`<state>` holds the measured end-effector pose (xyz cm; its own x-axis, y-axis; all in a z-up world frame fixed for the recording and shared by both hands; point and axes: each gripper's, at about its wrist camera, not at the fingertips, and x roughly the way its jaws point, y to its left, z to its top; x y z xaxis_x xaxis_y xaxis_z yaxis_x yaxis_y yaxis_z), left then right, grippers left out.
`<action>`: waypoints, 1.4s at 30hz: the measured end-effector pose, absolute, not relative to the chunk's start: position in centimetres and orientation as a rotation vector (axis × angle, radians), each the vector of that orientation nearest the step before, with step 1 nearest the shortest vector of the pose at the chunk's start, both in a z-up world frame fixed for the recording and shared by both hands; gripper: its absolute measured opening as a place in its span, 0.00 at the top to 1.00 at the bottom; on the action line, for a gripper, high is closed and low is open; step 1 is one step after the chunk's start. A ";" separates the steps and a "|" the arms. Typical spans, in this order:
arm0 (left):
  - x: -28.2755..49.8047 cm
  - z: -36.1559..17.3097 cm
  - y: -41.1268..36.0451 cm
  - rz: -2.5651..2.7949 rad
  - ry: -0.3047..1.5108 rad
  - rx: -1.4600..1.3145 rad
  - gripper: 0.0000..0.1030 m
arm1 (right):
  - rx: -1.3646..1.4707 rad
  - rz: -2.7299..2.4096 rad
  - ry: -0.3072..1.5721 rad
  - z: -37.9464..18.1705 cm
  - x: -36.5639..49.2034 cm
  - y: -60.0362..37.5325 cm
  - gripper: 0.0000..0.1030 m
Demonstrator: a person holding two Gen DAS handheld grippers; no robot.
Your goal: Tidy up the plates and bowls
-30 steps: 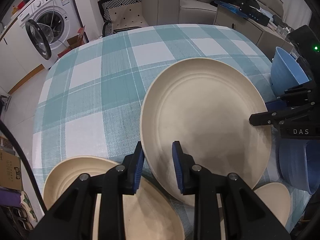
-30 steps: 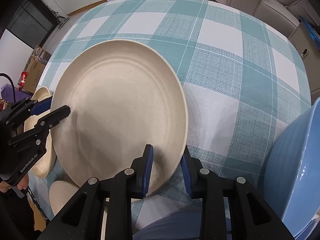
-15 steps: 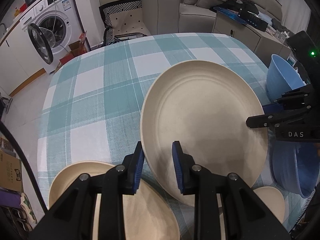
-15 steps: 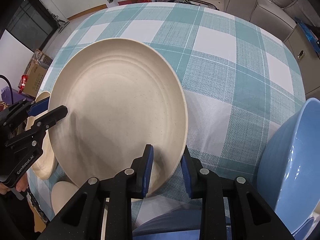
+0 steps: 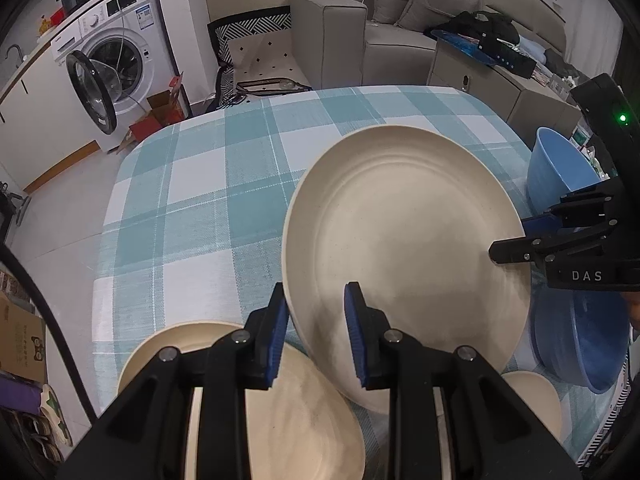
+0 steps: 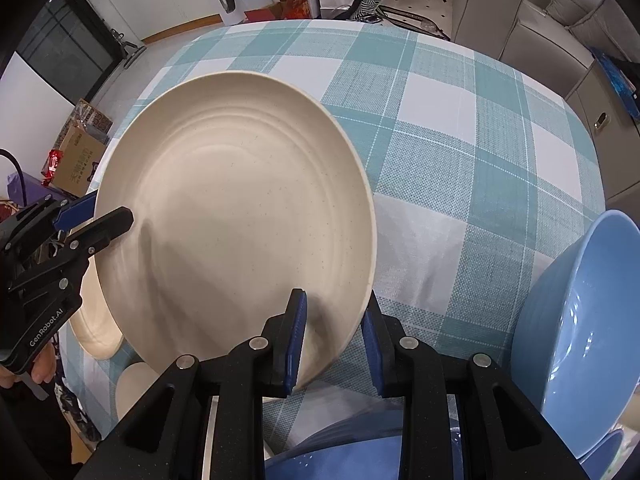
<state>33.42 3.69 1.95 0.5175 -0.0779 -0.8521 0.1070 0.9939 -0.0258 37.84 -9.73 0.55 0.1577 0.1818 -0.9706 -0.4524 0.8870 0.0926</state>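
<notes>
A large cream plate (image 5: 404, 248) (image 6: 240, 220) hangs tilted above the teal checked tablecloth (image 5: 200, 220) (image 6: 460, 160). My left gripper (image 5: 316, 312) is shut on its near-left rim, blue pads on either side of the edge. My right gripper (image 6: 334, 316) is shut on the opposite rim. Each view shows the other gripper clamped at the far side: the right gripper (image 5: 516, 240) and the left gripper (image 6: 100, 216). Beneath lie another cream plate (image 5: 280, 420) (image 6: 96, 320) and a small cream dish (image 5: 532, 396) (image 6: 132, 388).
Two blue bowls (image 5: 560, 168) (image 5: 580, 340) sit at the table's right side; one blue bowl (image 6: 580, 320) looms close beside my right gripper. Beyond the table stand a washing machine (image 5: 116, 64) with its door open, a chair and a sofa (image 5: 340, 40).
Both grippers have risen together with the large cream plate held between them. The table and the dishes on it look farther below than before.
</notes>
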 end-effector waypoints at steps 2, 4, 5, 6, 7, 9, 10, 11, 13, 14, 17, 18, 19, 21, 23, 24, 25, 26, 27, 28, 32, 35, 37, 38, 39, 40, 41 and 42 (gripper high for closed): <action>33.2 2.2 3.9 -0.108 1.015 0.029 0.75 | -0.245 0.463 1.334 0.9 37.6 -9.6 0.73; 33.1 2.5 4.1 -0.105 1.008 0.028 0.75 | -0.249 0.467 1.329 1.3 37.3 -9.4 0.73; 32.9 2.6 4.2 -0.104 1.004 0.027 0.75 | -0.251 0.470 1.326 1.5 37.2 -9.4 0.73; 32.8 2.8 4.3 -0.102 1.000 0.026 0.75 | -0.252 0.471 1.325 1.6 37.1 -9.2 0.73; 32.6 2.9 4.4 -0.101 0.996 0.025 0.75 | -0.255 0.474 1.321 1.8 37.1 -9.1 0.73; 32.4 3.2 4.6 -0.097 0.989 0.024 0.75 | -0.258 0.480 1.316 2.1 36.9 -8.8 0.73; 32.3 3.3 4.6 -0.097 0.988 0.024 0.75 | -0.259 0.482 1.315 2.2 36.8 -8.7 0.73; 32.1 3.5 4.8 -0.096 0.986 0.024 0.75 | -0.260 0.485 1.310 2.4 36.6 -8.6 0.73; 31.9 3.6 5.0 -0.096 0.980 0.021 0.75 | -0.263 0.490 1.303 2.8 36.3 -8.5 0.73; 31.7 3.7 5.0 -0.096 0.979 0.019 0.75 | -0.263 0.493 1.300 3.0 36.1 -8.4 0.73; 31.2 3.9 5.3 -0.096 0.974 0.015 0.75 | -0.267 0.501 1.293 3.5 35.7 -8.2 0.73; 31.1 4.0 5.3 -0.095 0.972 0.013 0.75 | -0.269 0.505 1.292 3.7 35.5 -8.1 0.73; 30.9 4.1 5.4 -0.095 0.971 0.012 0.75 | -0.271 0.508 1.289 3.7 35.3 -8.1 0.73; 30.6 4.3 5.6 -0.093 0.969 0.007 0.75 | -0.275 0.515 1.288 4.0 34.9 -7.9 0.73; 30.3 4.4 5.8 -0.093 0.970 0.002 0.75 | -0.283 0.521 1.282 4.2 34.5 -7.8 0.73; 30.2 4.5 5.9 -0.093 0.969 0.000 0.75 | -0.286 0.523 1.280 4.3 34.3 -7.8 0.73; 30.0 4.6 5.9 -0.092 0.967 0.001 0.75 | -0.289 0.527 1.278 4.3 34.1 -7.7 0.73; 29.8 4.6 5.9 -0.090 0.966 0.003 0.75 | -0.291 0.531 1.277 4.4 33.9 -7.6 0.73; 29.7 4.6 6.0 -0.090 0.966 0.003 0.75 | -0.292 0.535 1.277 4.5 33.7 -7.6 0.73; 29.5 4.6 6.0 -0.089 0.967 0.003 0.75 | -0.295 0.540 1.276 4.6 33.4 -7.5 0.73; 28.8 4.6 6.2 -0.086 0.974 -0.001 0.75 | -0.310 0.555 1.274 4.9 32.5 -7.3 0.73; 28.4 4.5 6.2 -0.085 0.973 -0.001 0.75 | -0.317 0.566 1.270 5.0 32.0 -7.2 0.73; 28.1 4.5 6.3 -0.085 0.973 -0.001 0.75 | -0.322 0.570 1.264 5.2 31.6 -7.2 0.73; 28.0 4.5 6.3 -0.085 0.973 -0.002 0.75 | -0.325 0.573 1.261 5.2 31.4 -7.2 0.73; 27.9 4.5 6.3 -0.085 0.973 -0.004 0.75 | -0.328 0.573 1.259 5.3 31.2 -7.2 0.73; 27.7 4.5 6.3 -0.085 0.972 -0.004 0.75 | -0.333 0.575 1.255 5.3 31.0 -7.1 0.73; 27.6 4.5 6.3 -0.083 0.972 -0.004 0.75 | -0.337 0.578 1.252 5.4 30.8 -7.1 0.73; 27.4 4.4 6.4 -0.083 0.973 -0.005 0.75 | -0.339 0.580 1.252 5.4 30.6 -7.1 0.73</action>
<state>27.41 6.35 4.43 0.5597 -0.0730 -0.8255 0.0684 0.9968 -0.0418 30.61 -7.09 5.39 0.1980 0.2253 -0.9540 -0.5827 0.8096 0.0703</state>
